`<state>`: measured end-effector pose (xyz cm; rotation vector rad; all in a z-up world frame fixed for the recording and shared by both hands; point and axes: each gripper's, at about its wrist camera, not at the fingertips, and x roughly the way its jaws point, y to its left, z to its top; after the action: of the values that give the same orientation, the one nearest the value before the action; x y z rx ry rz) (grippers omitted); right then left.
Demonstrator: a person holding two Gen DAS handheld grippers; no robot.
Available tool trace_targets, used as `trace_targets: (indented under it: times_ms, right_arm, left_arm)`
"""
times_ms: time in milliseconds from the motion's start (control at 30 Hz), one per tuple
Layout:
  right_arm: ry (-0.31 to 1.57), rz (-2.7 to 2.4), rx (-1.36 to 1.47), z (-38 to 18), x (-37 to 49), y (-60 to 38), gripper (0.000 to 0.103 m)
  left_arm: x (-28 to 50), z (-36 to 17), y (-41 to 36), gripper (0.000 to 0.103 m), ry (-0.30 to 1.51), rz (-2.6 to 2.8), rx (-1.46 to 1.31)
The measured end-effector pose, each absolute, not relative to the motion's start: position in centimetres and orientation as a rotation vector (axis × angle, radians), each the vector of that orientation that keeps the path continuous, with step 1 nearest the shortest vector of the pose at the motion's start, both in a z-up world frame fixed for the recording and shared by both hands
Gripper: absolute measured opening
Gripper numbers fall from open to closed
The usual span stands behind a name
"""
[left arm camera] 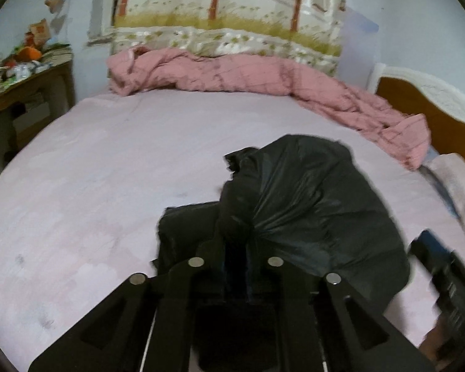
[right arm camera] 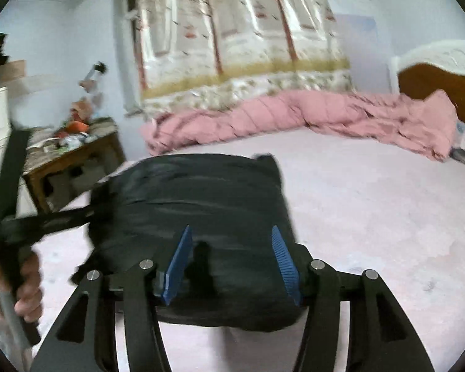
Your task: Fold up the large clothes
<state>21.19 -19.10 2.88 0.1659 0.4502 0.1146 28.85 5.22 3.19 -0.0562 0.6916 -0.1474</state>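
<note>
A black shiny jacket [left arm camera: 310, 198] lies bunched on the pink bed sheet [left arm camera: 108, 161]. My left gripper [left arm camera: 236, 248] is shut on a fold of the jacket and lifts it into a hump. In the right wrist view the jacket [right arm camera: 201, 198] lies as a thick folded bundle right in front of my right gripper [right arm camera: 232, 248]. The right gripper's blue pads [right arm camera: 179, 263] stand wide apart over the near edge of the bundle, gripping nothing. The left gripper [right arm camera: 46, 220] shows blurred at the left, with the hand that holds it. The right gripper [left arm camera: 443, 279] shows at the right edge of the left view.
A crumpled pink quilt [left arm camera: 263, 83] lies along the far side of the bed below a tree-print curtain [left arm camera: 226, 6]. A cluttered wooden side table [left arm camera: 24, 83] stands at the left. A wooden headboard [left arm camera: 434, 117] is at the right.
</note>
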Motion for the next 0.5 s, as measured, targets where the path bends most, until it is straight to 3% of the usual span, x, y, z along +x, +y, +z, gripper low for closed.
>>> trace_targets:
  times_ms: [267,500]
  right_arm:
    - [0.558,0.108,0.15,0.1,23.6,-20.3,0.059]
    - [0.62,0.117,0.12,-2.3,24.7,-19.8,0.067]
  left_arm:
    - [30.3,-1.6,6.6,0.043,0.735,-0.024,-0.039]
    - [31.1,-4.6,7.5,0.049,0.779,-0.013,-0.056]
